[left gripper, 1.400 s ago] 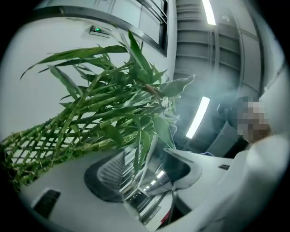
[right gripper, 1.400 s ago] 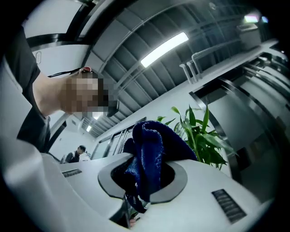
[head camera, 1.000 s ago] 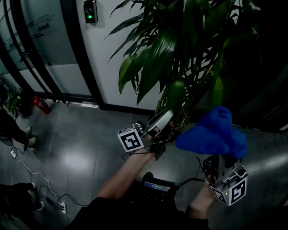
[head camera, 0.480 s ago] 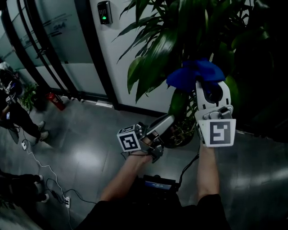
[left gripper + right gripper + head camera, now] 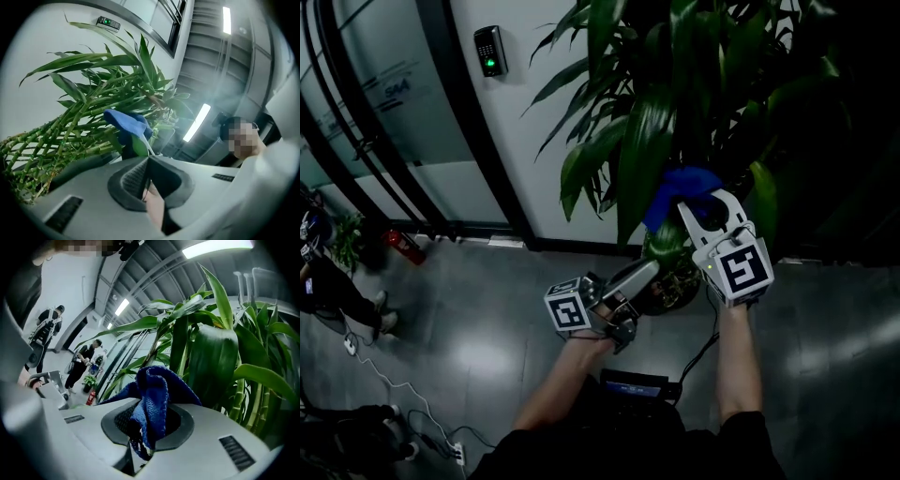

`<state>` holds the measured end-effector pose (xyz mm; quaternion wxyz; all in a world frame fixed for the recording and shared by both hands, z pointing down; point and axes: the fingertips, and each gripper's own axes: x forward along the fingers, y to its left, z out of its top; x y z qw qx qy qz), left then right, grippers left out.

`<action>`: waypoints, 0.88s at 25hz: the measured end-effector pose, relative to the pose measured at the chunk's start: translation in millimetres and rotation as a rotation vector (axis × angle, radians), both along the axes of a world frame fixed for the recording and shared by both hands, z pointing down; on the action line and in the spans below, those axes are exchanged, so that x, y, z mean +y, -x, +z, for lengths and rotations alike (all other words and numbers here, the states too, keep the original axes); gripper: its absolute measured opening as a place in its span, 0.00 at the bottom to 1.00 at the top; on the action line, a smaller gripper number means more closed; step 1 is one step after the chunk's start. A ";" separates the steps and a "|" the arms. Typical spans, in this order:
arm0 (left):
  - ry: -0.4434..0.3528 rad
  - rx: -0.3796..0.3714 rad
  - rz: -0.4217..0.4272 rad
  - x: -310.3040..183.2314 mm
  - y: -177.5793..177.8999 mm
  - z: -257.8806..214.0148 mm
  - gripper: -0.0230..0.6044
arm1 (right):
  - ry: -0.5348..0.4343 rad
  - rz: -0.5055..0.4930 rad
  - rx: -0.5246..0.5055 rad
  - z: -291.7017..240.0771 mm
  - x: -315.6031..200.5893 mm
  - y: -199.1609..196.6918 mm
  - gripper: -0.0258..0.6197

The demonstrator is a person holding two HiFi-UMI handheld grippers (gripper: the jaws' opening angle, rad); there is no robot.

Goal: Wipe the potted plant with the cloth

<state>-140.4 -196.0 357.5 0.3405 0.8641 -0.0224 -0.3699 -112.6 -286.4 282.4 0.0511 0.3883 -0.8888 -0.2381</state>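
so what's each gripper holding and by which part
The right gripper pinches the blue cloth by a bunched fold. The left gripper is shut, holding nothing.

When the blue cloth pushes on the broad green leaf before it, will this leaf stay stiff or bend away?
Probably it bends away: the leaf looks thin and arches over at its top. It likely springs back rather than breaks. The cloth, bunched limply in the right gripper, should yield too.
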 end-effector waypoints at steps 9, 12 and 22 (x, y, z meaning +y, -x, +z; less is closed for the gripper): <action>0.011 -0.002 0.037 1.3 3.3 10.3 0.04 | 0.139 -0.045 0.083 30.7 27.5 11.9 0.16; 0.010 -0.014 0.040 1.5 3.8 12.7 0.04 | 0.178 -0.049 0.111 42.2 35.5 14.7 0.16; -0.018 -0.047 0.025 -0.6 2.6 13.2 0.04 | 0.298 -0.135 0.107 61.9 67.5 18.8 0.16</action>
